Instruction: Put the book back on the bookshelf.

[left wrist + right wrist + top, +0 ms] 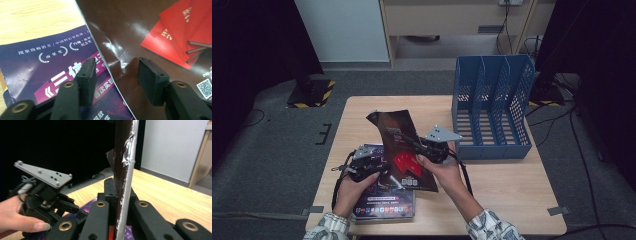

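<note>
Office or lab room, blue file rack point(492, 107) (on wooden table point(512, 200)), grey carpet point(272, 165)

Dark brown magazine point(401, 150) – red books print, purple magazine point(384, 202), blue file rack point(492, 107)

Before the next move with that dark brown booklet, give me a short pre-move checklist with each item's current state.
1. Right gripper clamped on the brown booklet: ok.
2. Left gripper clear of the booklet: ok, jaws open, pads not pressing.
3. Purple booklet flat on the table: ok.
4. Blue file rack upright, slots free: ok.
5. Booklet free of creases: not ok, its edge is scuffed.
6. Which slot it will go in: cannot tell.
</note>
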